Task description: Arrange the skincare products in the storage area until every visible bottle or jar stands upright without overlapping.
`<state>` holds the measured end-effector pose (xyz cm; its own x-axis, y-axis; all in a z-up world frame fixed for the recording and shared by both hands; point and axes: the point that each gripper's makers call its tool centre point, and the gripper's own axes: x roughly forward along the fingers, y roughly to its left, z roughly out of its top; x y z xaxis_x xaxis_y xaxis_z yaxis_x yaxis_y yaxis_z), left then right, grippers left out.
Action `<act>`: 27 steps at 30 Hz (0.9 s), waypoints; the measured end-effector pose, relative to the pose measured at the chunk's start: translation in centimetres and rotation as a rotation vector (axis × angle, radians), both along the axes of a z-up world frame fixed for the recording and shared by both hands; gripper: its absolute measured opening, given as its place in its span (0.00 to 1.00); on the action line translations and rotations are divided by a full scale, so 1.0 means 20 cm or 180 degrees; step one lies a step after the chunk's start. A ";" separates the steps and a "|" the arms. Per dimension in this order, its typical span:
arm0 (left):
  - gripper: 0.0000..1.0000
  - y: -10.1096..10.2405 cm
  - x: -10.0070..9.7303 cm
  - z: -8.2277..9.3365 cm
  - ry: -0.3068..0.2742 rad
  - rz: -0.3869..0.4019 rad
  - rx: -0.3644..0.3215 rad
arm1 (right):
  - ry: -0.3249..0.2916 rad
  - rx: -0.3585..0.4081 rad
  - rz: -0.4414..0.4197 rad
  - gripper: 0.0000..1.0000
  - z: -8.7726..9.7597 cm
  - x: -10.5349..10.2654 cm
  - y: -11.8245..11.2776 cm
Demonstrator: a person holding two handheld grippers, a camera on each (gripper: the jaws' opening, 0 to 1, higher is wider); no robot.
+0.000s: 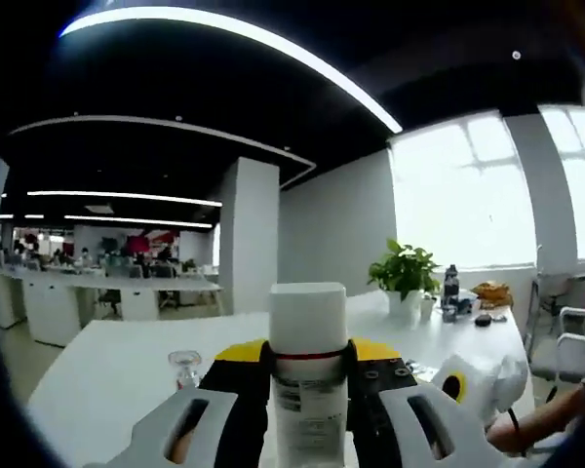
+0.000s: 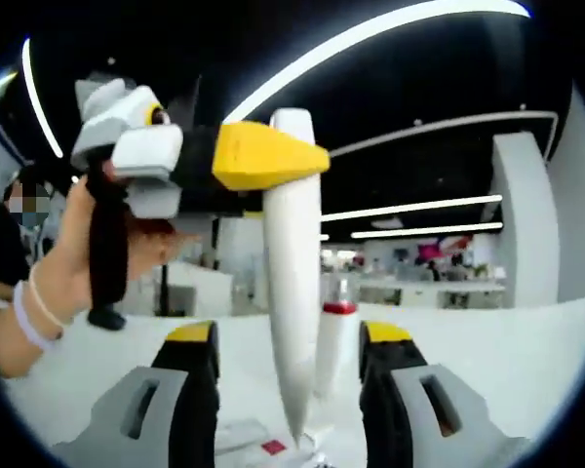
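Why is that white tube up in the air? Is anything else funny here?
The white tube is off the table because the left gripper is clamped on it near its cap, so it hangs pointed end down between the right gripper's open jaws. It isn't standing in place yet. Nothing looks spilled or broken.

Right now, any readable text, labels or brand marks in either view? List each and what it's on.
None can be read.
White tube, clamped in the left gripper: dark print on its label, too blurred to read.
Red patch on the table under the tube tip: too small to tell.
Small bottle with a red band between the right gripper's jaws: no legible text.
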<state>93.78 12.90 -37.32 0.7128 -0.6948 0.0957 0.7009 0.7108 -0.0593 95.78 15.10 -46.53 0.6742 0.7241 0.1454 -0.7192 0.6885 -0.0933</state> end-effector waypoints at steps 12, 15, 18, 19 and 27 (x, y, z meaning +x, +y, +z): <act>0.30 0.03 -0.03 -0.08 0.0130 -0.0121 -0.0320 | 0.0053 -0.0283 -0.0104 0.13 -0.06 -0.05 0.02; 0.31 0.00 -0.03 -0.09 -0.0056 -0.0085 -0.0288 | -0.0011 -0.0370 -0.0178 0.12 -0.08 -0.04 0.00; 0.32 -0.02 -0.03 -0.09 -0.0180 -0.0092 -0.0345 | -0.0043 -0.0441 -0.0293 0.11 -0.07 -0.02 -0.05; 0.32 -0.02 -0.03 -0.08 -0.0248 -0.0123 -0.0404 | -0.0115 -0.0517 -0.0381 0.11 -0.06 -0.01 -0.08; 0.38 0.04 0.00 -0.08 -0.1518 0.0705 0.0094 | -0.0588 -0.1605 -0.1556 0.10 -0.07 0.14 -0.37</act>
<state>93.74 13.73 -38.82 0.7249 -0.5398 0.4279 0.4780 0.8415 0.2518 98.60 7.73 -47.87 0.9347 0.3551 0.0162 -0.2820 0.7685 -0.5744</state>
